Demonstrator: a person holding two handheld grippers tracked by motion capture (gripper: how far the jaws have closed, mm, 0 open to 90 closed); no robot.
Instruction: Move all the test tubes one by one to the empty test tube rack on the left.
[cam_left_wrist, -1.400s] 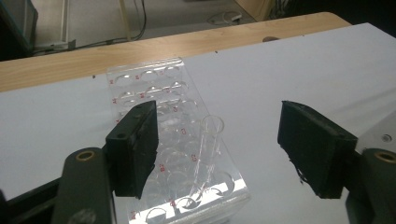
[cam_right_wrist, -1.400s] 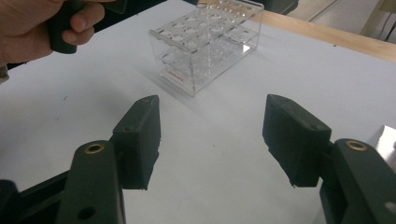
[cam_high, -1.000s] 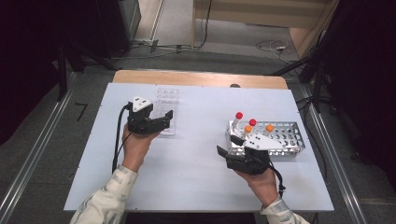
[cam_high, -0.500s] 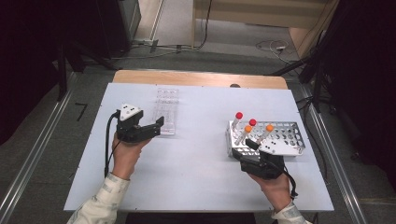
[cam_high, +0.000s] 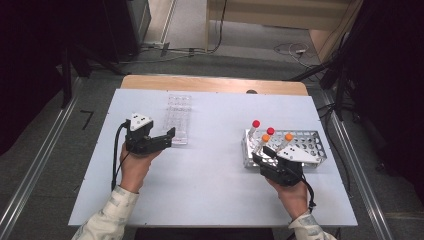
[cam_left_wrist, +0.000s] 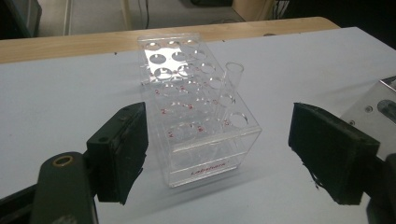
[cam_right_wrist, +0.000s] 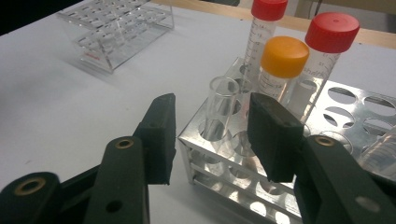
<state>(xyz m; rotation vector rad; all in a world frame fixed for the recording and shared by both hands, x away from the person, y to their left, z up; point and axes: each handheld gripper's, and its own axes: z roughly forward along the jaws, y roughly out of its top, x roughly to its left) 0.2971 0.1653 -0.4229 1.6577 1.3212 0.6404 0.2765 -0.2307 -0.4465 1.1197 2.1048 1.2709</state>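
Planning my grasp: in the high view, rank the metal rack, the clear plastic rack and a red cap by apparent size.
1. metal rack
2. clear plastic rack, slightly smaller, though it stands farther from the camera, so unsure
3. red cap, far the smallest

The white tabletop (cam_high: 200, 190) has a wooden strip (cam_high: 210, 84) along its far edge. Grey floor (cam_high: 240, 55) surrounds it, with cables (cam_high: 290, 49) lying beyond.
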